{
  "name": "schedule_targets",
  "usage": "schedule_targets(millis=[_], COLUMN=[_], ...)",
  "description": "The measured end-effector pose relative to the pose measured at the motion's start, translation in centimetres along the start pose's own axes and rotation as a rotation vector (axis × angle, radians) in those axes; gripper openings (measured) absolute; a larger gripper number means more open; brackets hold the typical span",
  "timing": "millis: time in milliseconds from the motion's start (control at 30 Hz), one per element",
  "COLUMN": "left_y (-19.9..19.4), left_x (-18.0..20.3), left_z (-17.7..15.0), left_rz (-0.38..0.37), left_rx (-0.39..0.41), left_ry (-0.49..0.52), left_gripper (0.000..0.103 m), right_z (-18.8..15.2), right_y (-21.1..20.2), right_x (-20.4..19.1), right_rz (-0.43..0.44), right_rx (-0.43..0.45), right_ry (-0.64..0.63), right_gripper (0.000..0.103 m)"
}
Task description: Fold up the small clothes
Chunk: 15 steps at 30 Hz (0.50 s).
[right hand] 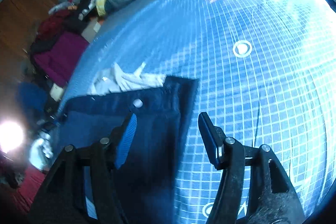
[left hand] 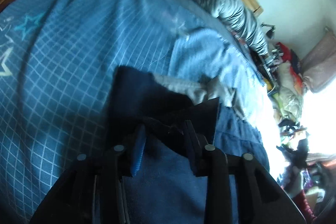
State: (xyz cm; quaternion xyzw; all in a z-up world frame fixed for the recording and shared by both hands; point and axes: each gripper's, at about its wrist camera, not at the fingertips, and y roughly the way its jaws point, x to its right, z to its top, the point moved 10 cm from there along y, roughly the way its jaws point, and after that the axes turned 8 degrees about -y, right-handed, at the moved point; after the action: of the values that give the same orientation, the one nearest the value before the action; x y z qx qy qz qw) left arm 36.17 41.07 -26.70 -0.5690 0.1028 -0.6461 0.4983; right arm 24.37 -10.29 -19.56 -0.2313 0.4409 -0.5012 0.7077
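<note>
Between the right claw's point(right hand: 168, 129) parted fingers: the edge of the navy garment point(right hand: 151, 119) on the checked bedspread point(right hand: 252, 98), not gripped. The left claw point(left hand: 163, 135) also looks spread, dark cloth draped across its tips; whether it grips is unclear. Advice: pinch matching corners, lift level, lay the fold clear of the white clothes point(right hand: 126, 81) just ahead.
</note>
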Motion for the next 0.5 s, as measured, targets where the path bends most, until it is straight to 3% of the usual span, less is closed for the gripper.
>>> schedule_targets(millis=[133, 233, 367, 500], left_y=[-3.6, -5.5, -3.4, -3.1], left_x=[0.5, -0.2, -0.2, 0.2], left_z=[1.8, 3.2, 2.5, 0.6], left_rz=[-0.023, 0.033, 0.117, 0.091], left_rx=[0.14, 0.227, 0.15, 0.11], left_ry=[0.032, 0.058, 0.147, 0.175], left_gripper=[0.052, 0.06, 0.06, 0.059], right_z=[-1.4, -1.1, -0.2, 0.2], right_y=[1.3, 1.9, 2.9, 4.3], right_x=[0.3, 0.3, -0.7, -0.8], right_rz=[0.011, 0.007, -0.009, -0.074], right_rx=[-0.025, -0.022, -0.023, -0.036], right_ry=[0.006, -0.005, -0.067, -0.135], right_gripper=[0.061, 0.061, 0.061, 0.06])
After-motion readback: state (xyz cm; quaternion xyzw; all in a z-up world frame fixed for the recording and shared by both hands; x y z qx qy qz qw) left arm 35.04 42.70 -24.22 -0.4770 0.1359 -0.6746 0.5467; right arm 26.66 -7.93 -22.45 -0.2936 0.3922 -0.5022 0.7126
